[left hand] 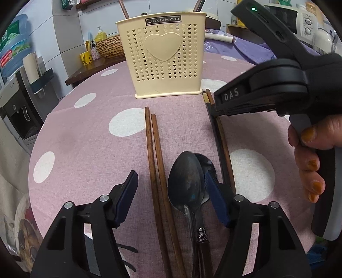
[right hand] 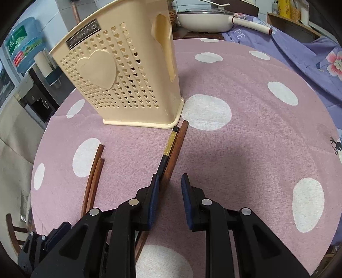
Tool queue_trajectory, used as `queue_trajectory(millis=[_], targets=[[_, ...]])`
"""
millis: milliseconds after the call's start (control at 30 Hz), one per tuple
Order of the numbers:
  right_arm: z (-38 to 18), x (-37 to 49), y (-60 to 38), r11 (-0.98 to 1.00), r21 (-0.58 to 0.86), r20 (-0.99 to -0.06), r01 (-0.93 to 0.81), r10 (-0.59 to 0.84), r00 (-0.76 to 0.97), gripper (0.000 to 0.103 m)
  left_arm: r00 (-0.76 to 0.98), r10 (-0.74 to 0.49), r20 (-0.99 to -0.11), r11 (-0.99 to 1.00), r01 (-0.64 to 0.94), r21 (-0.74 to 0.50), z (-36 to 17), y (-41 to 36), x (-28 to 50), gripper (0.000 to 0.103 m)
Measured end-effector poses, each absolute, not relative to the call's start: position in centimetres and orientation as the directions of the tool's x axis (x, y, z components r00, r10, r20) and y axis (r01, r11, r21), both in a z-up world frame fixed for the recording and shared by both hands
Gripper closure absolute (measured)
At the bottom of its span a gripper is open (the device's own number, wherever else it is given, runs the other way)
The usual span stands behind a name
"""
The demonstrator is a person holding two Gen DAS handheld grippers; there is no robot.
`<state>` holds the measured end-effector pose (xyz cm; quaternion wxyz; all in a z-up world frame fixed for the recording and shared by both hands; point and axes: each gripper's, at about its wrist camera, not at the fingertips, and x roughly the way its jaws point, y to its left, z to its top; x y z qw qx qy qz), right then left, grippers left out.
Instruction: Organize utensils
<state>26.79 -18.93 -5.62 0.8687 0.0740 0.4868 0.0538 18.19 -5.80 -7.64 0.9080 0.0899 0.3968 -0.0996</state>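
Note:
A cream perforated utensil holder with a heart stands at the back of the pink dotted table, with two handles sticking out of it. My left gripper is open low over the cloth. A pair of brown chopsticks and two overlapping metal spoons lie between its fingers, and the right pad is close to the spoons' edge. My right gripper stands narrowly open. A black gold-banded chopstick and a brown chopstick run under its left finger, and bare cloth shows in the gap. The holder is just beyond.
A person's hand holds the right gripper. A white pan and a purple floral cloth lie behind the table. A water dispenser stands at the left, and a wicker basket is behind the holder.

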Motion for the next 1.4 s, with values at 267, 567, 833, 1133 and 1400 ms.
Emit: queue_trajectory(millis=[267, 567, 833, 1133, 1400], targets=[[-5.8, 27.4, -19.9, 0.975, 0.221, -0.839, -0.005, 0.192, 0.509, 0.085, 0.642, -0.18, -0.745, 0.967, 0.254, -0.015, -7.8, -4.2, 18.5, 0.069], [-5.7, 28.9, -18.1, 0.992, 0.128, -0.856, -0.004, 0.112, 0.505, 0.087, 0.634, -0.226, -0.74, 0.963, 0.258, -0.073, -7.3, -3.2, 18.9, 0.09], [-6.0, 28.9, -19.4, 0.985, 0.174, -0.843, 0.01, 0.144, 0.518, 0.094, 0.618, -0.295, -0.728, 0.952, 0.256, -0.169, -6.7, -1.7, 19.4, 0.096], [-5.0, 27.9, -20.5, 0.969, 0.247, -0.808, 0.01, 0.2, 0.554, 0.095, 0.644, -0.304, -0.703, 0.949, 0.271, -0.162, -4.8, -1.1, 19.9, 0.097], [-5.0, 27.3, -20.8, 0.972, 0.235, -0.807, 0.002, 0.194, 0.558, 0.095, 0.631, -0.313, -0.71, 0.942, 0.298, -0.15, -4.9, -1.2, 19.2, 0.094]])
